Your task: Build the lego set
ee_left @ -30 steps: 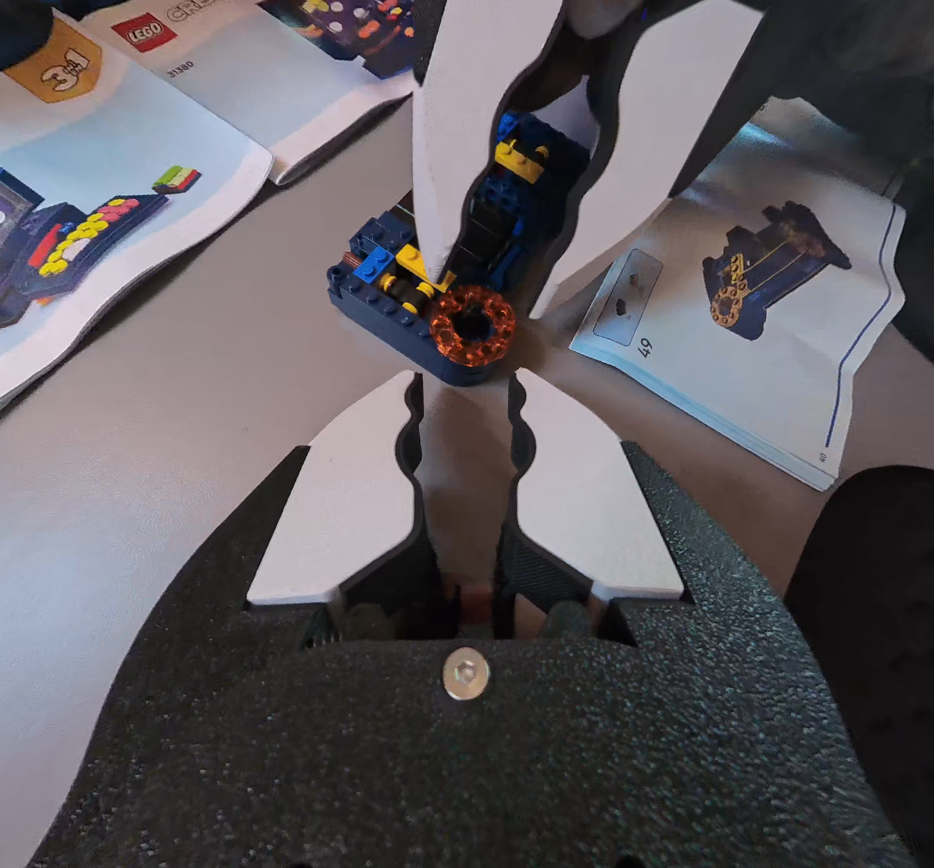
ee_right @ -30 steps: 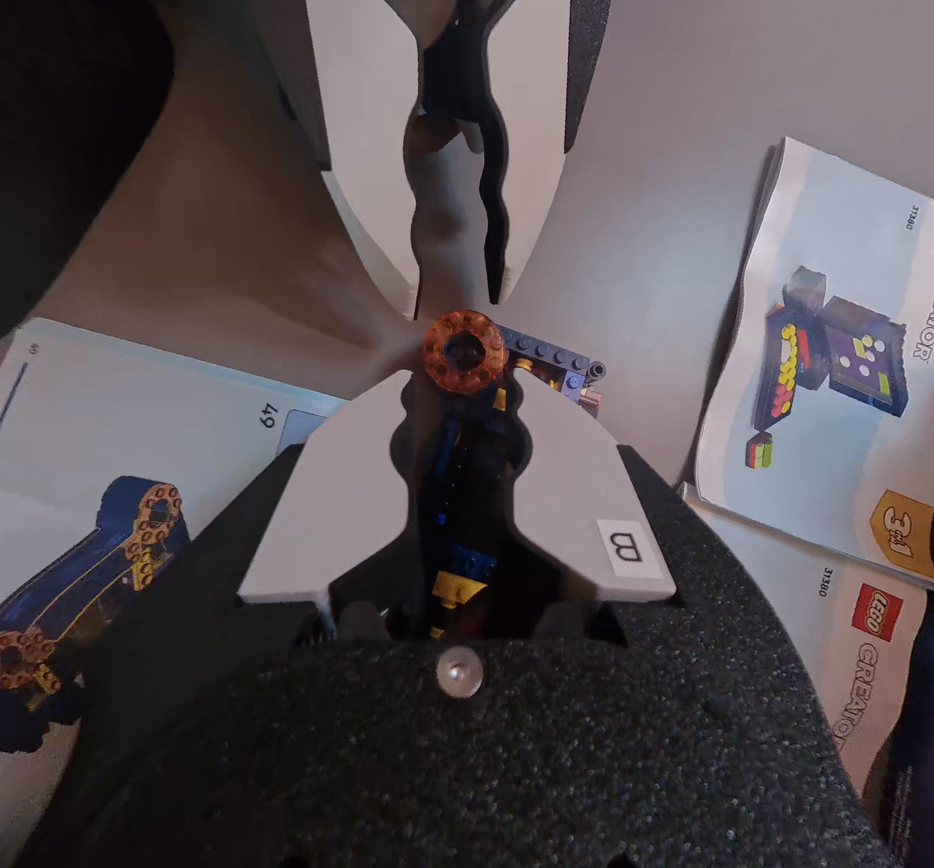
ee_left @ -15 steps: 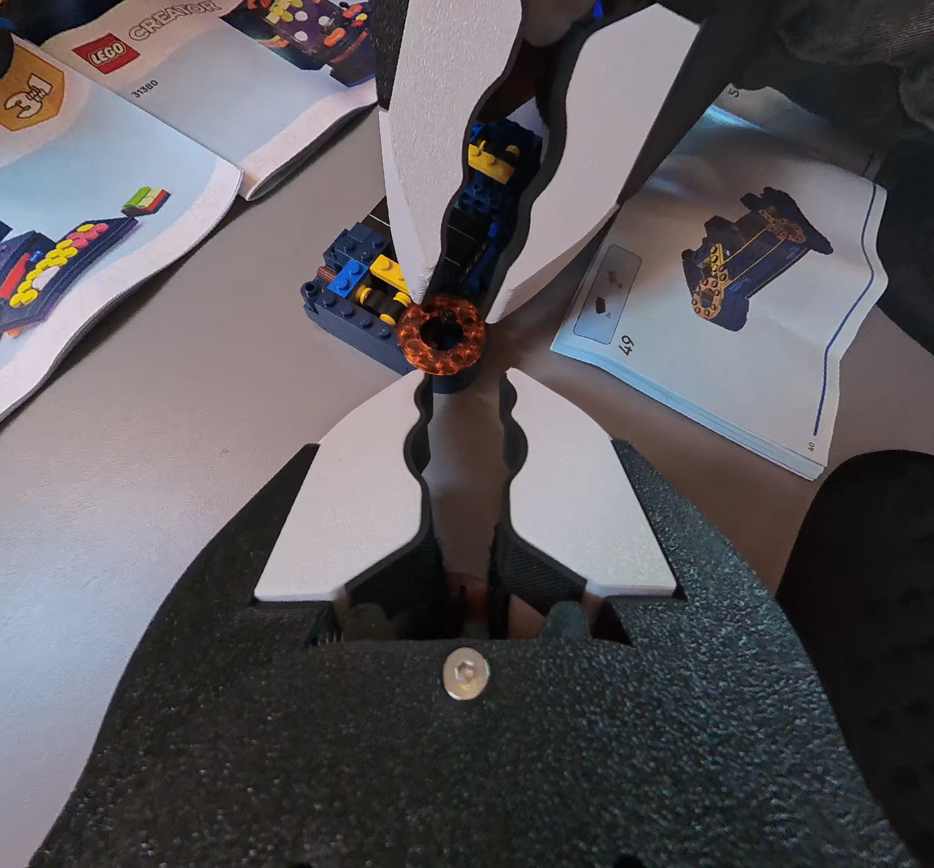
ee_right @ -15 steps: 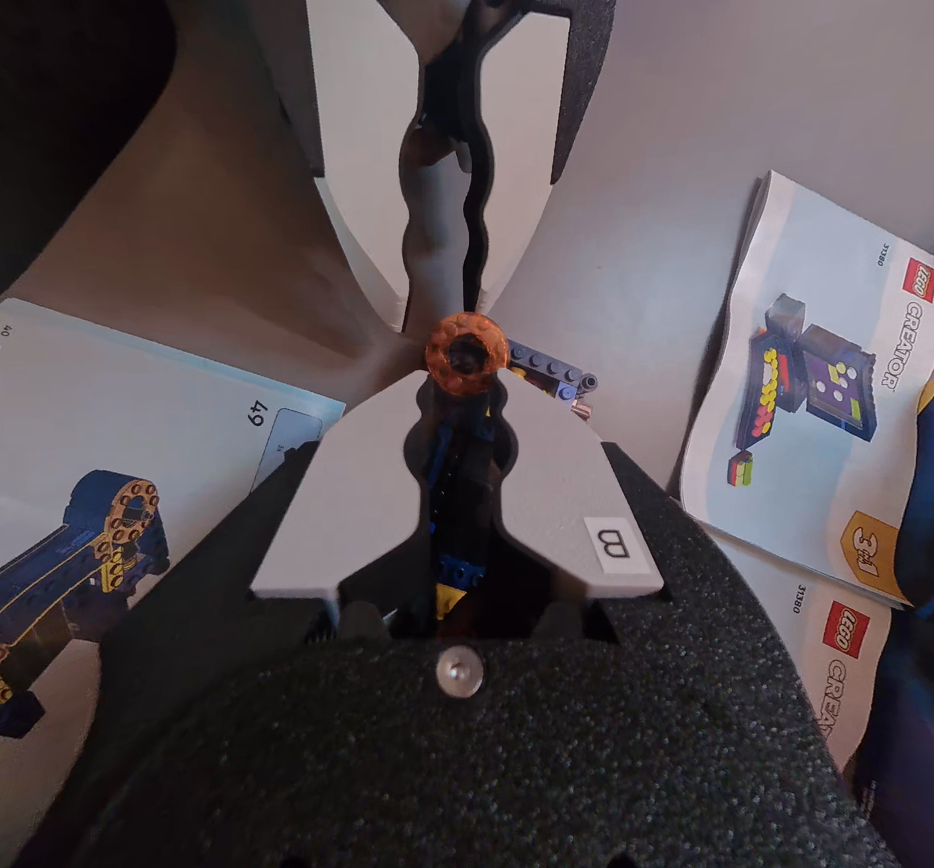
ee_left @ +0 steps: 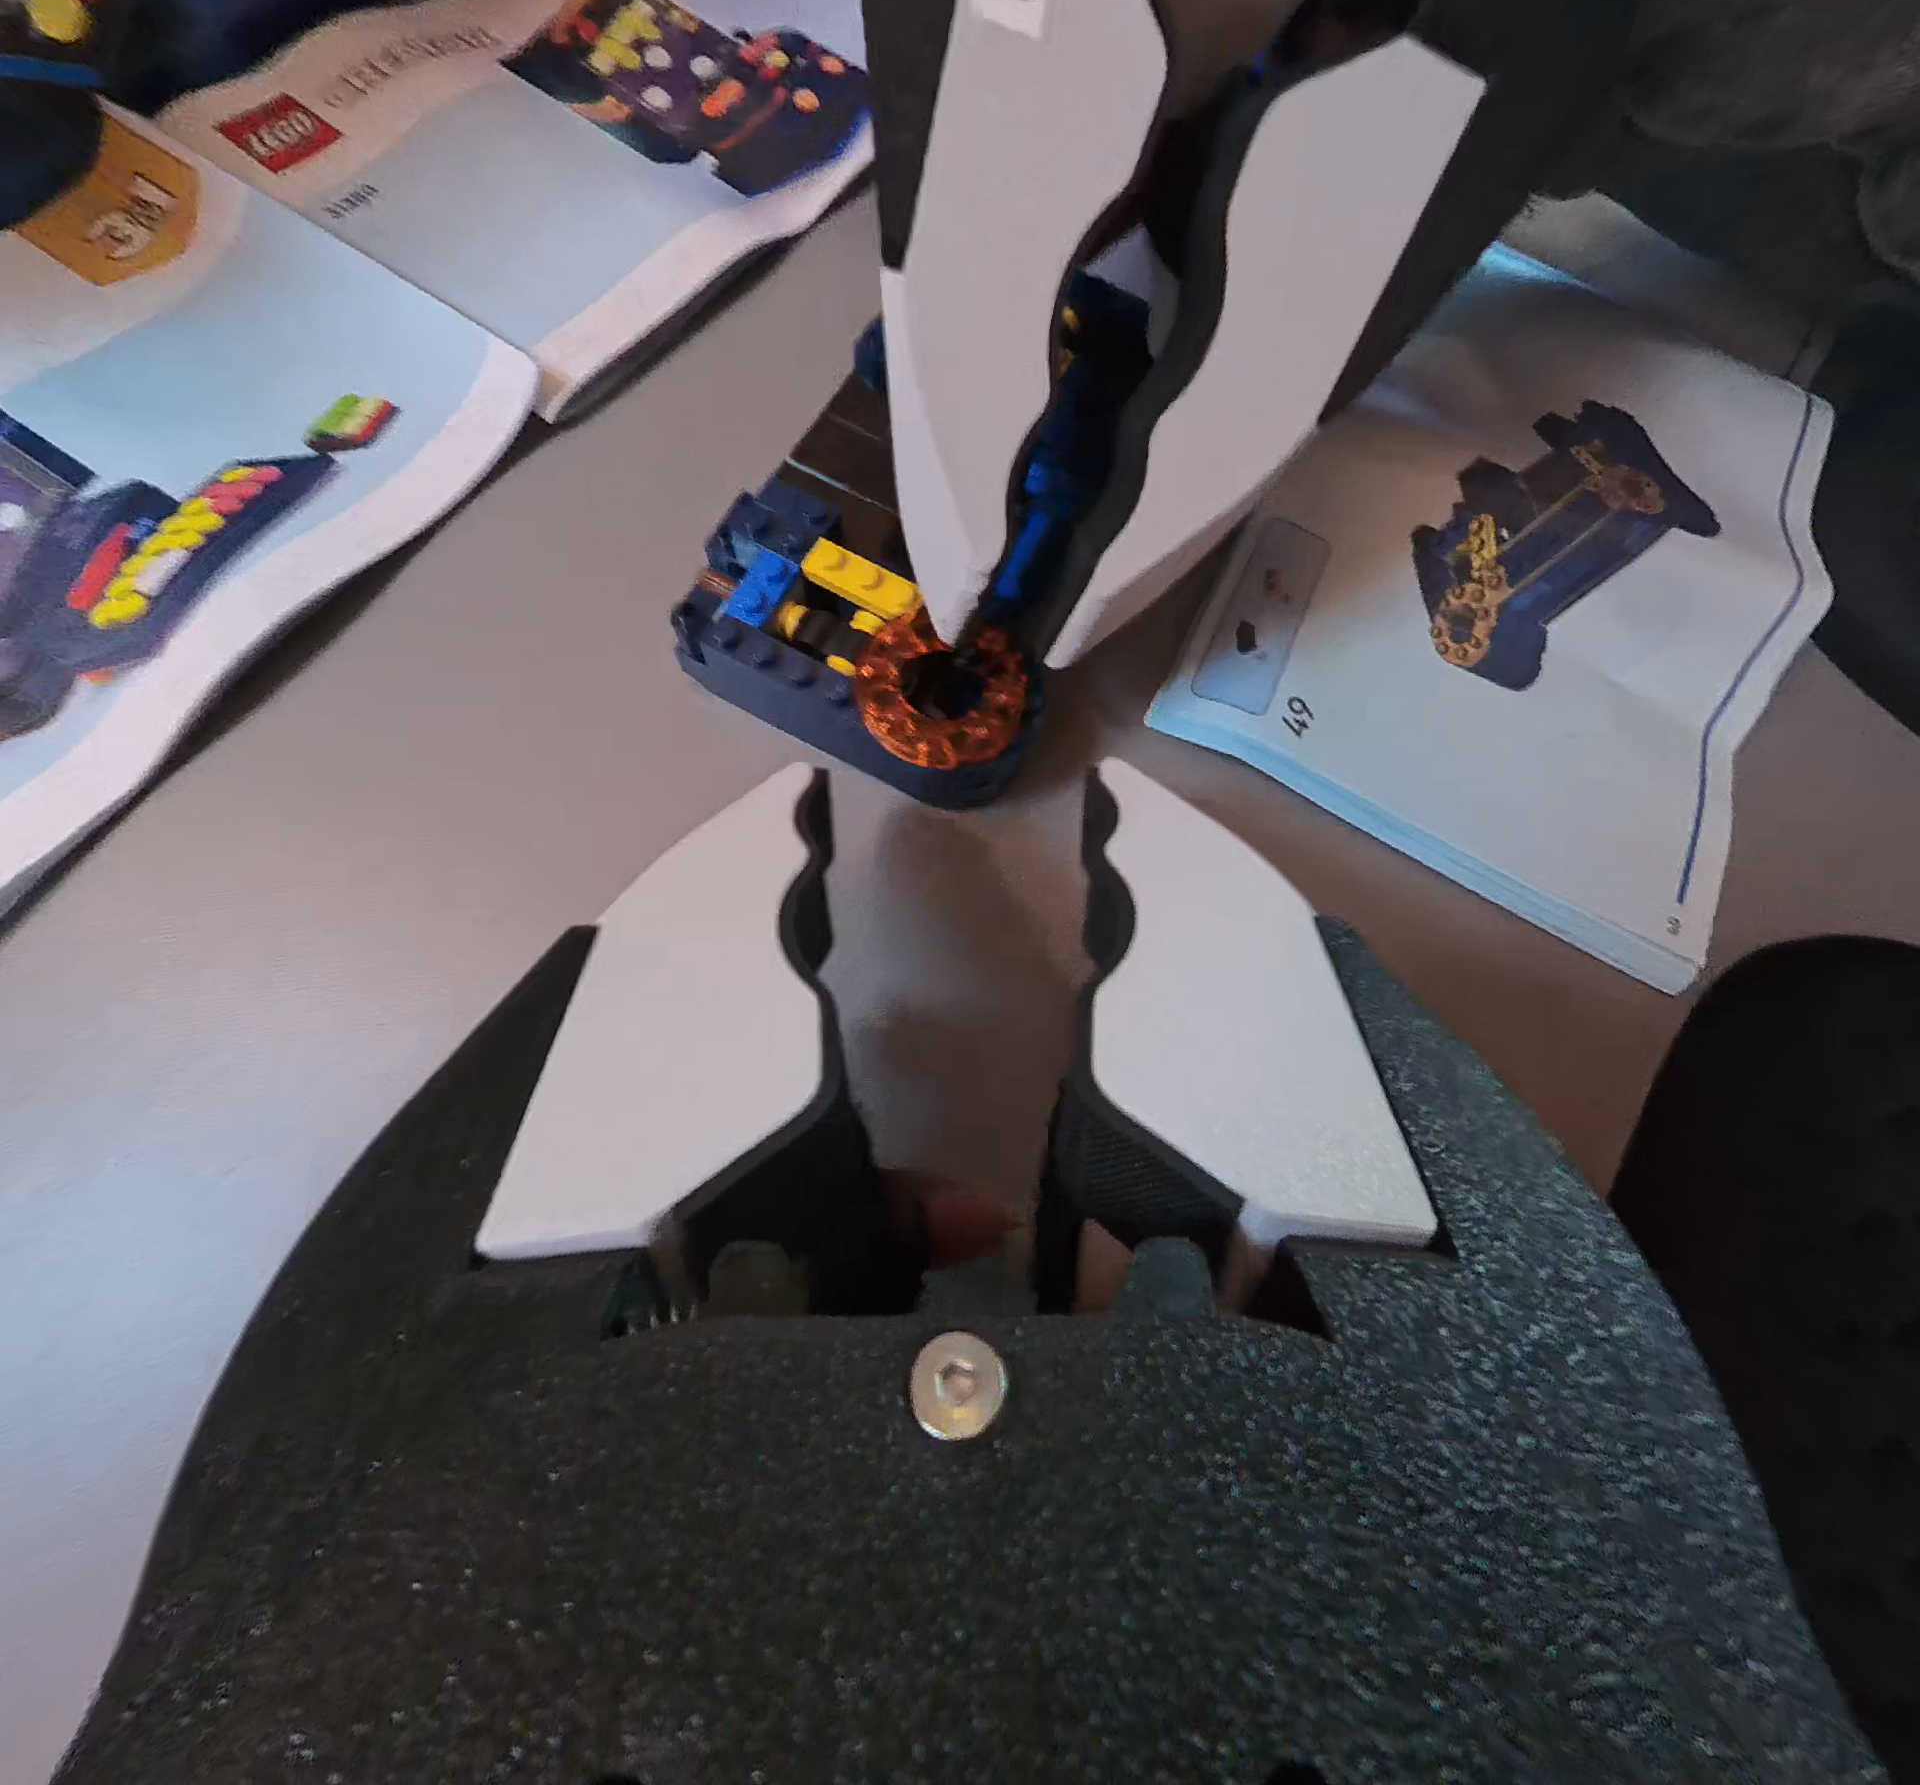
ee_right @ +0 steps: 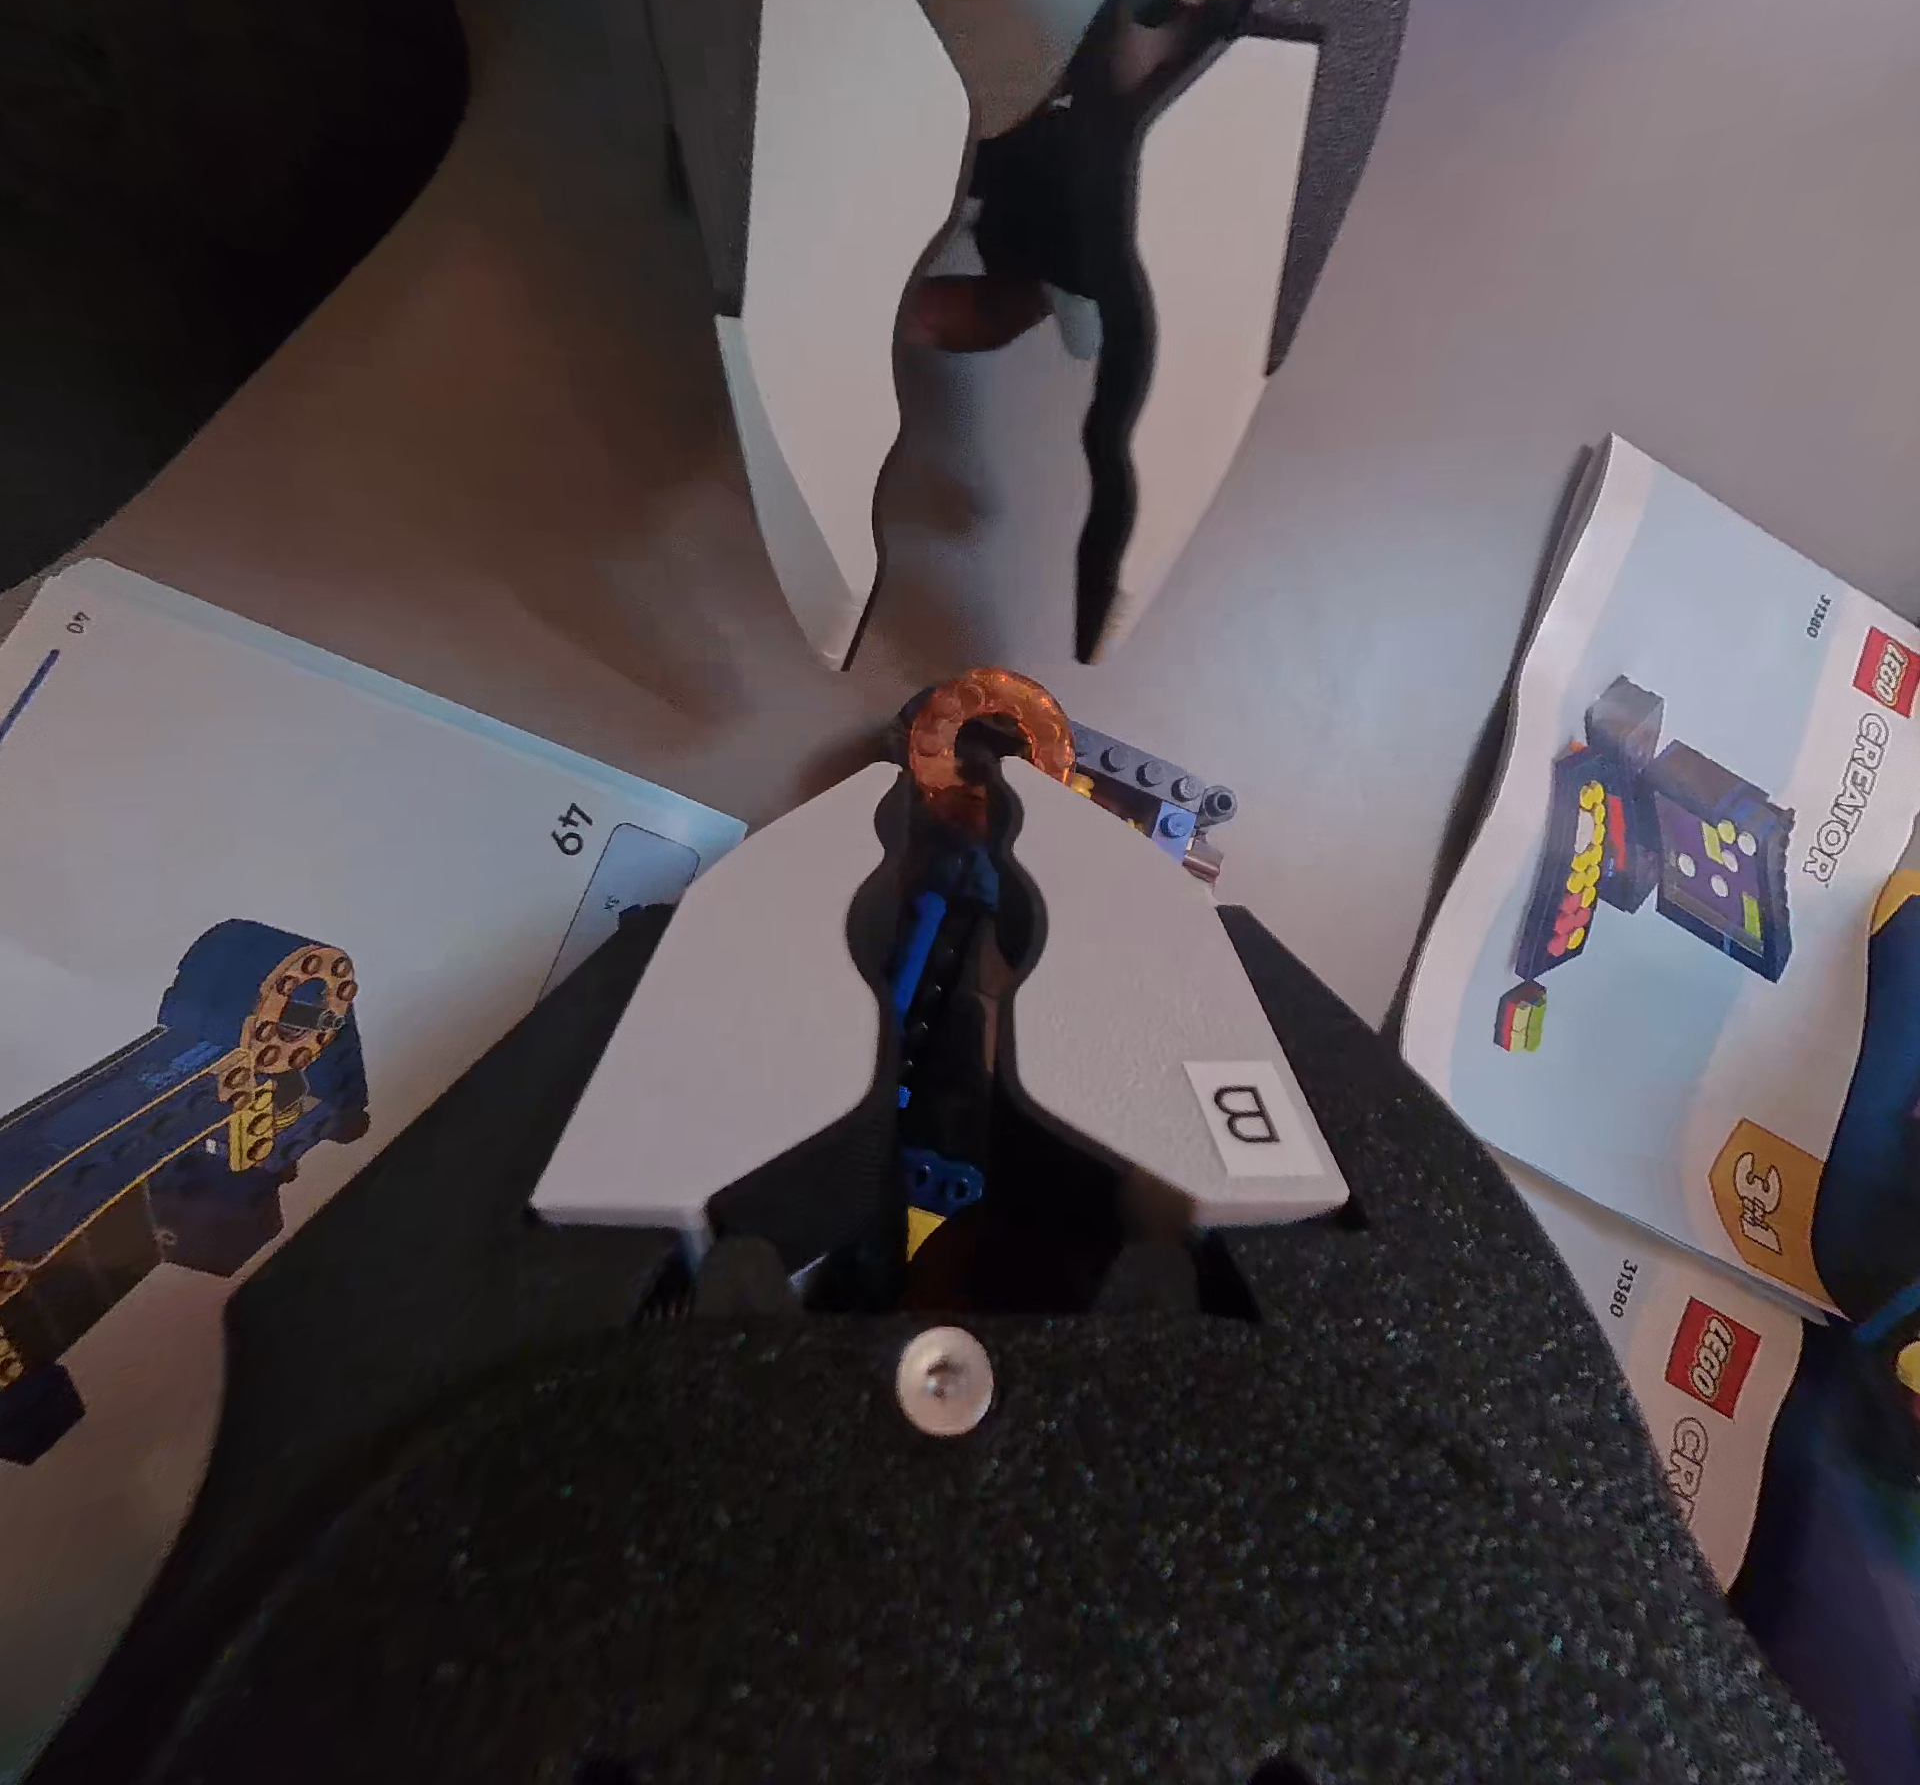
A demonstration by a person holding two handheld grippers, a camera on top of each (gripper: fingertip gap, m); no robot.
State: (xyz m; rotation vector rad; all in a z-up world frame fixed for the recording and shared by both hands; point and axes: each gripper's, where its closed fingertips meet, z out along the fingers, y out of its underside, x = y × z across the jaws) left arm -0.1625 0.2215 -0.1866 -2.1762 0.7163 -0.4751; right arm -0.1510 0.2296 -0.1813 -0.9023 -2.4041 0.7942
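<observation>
The left gripper (ee_left: 951, 785), seen at the bottom centre of its own view, stands wide open with nothing between its pale fingers (ee_left: 707, 987); only bare grey table (ee_left: 416, 800) shows in the gap. Its tips stop just short of the near end of a small dark blue brick model (ee_left: 769, 675), which sits on the table at the centre of the frame. Whether they touch it cannot be told.

The right gripper (ee_right: 961, 785) comes in from the opposite side and enters the left view from the top centre. Its jaws are drawn narrow around a thin dark blue and black part of the model that runs back between its fingers (ee_right: 748, 987). The pads appear to press on that part from both sides. Its tips end at a translucent orange ring (ee_left: 940, 696) on the model's near end, and in the right view the ring sits just past them. In that view the open left gripper hangs above the ring at top centre.

Yellow and bright blue bricks (ee_left: 821, 572) lie on the model to the left of the right gripper's fingers.

An open instruction booklet (ee_left: 1507, 696) lies to the right of the model in the left view, showing a picture of a dark blue build. Two closed booklets (ee_left: 499, 177) with colourful covers overlap in the upper left.
</observation>
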